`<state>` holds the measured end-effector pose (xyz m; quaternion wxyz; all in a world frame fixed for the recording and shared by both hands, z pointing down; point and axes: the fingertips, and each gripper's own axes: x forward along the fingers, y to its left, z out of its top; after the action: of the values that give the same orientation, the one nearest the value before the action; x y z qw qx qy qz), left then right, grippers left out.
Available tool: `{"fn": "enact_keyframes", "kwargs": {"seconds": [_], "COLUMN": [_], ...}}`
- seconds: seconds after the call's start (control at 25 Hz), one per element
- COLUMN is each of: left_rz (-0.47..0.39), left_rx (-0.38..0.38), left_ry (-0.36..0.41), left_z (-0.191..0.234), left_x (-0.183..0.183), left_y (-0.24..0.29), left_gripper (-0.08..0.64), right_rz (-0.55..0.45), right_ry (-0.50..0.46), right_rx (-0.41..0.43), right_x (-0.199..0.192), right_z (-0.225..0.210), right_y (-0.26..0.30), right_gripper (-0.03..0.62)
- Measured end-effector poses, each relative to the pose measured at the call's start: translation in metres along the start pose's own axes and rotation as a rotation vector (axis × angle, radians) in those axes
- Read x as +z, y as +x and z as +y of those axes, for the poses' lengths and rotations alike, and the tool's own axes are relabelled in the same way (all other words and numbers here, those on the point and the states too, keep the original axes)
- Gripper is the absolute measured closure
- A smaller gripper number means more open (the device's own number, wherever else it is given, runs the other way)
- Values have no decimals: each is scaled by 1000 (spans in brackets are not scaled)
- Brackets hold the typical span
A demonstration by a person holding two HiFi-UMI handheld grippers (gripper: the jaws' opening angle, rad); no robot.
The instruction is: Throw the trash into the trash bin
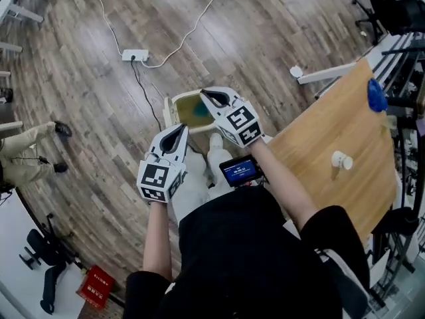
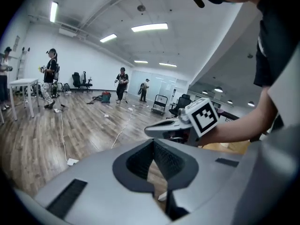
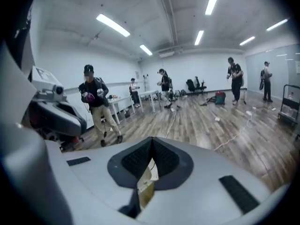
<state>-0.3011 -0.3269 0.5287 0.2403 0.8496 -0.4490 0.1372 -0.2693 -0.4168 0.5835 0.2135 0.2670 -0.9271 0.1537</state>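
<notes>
Counting from the head view, you hold two grippers, the left gripper (image 1: 180,129) and the right gripper (image 1: 204,94). Both have their jaws pressed together on nothing. One trash bin (image 1: 169,111) stands on the floor (image 1: 99,145) right below them, near the corner of the one table (image 1: 332,125). The table carries one small white thing (image 1: 341,159) and one blue thing (image 1: 376,96), well apart. One power strip (image 1: 135,55) lies beyond the bin. Bare floor spreads to your left.

left gripper (image 2: 153,143), jaws closed tip to tip, nothing between them. beyond it: right gripper (image 2: 149,131) with its marker cube (image 2: 204,116), wooden floor (image 2: 37,139), white cable (image 2: 123,128), distant people (image 2: 121,83).
</notes>
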Motion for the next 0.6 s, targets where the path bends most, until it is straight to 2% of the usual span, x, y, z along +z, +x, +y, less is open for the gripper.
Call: {"fn": "enact_keyframes", "kwargs": {"seconds": [0.12, 0.2, 0.32, 0.48, 0.6], "left_rz": [-67, -90, -114, -169, -200], "left_rx": [10, 21, 29, 30, 42], "left_ry": [58, 83, 97, 206, 248], "left_z": [2, -4, -21, -33, -41], "left_x": [28, 40, 54, 86, 97], "left_y": [-12, -16, -22, -20, -26], "left_gripper": [555, 555, 555, 555, 555], "right_rz": [-183, -275, -342, -396, -435], "right_ry": [-57, -78, -125, -172, -186], "right_rx": [-18, -19, -40, -94, -94], "right_x": [79, 113, 134, 146, 152], "right_z": [8, 15, 21, 8, 13], "right_y": [-39, -68, -108, -141, -156], "right_gripper": [595, 595, 595, 595, 595]}}
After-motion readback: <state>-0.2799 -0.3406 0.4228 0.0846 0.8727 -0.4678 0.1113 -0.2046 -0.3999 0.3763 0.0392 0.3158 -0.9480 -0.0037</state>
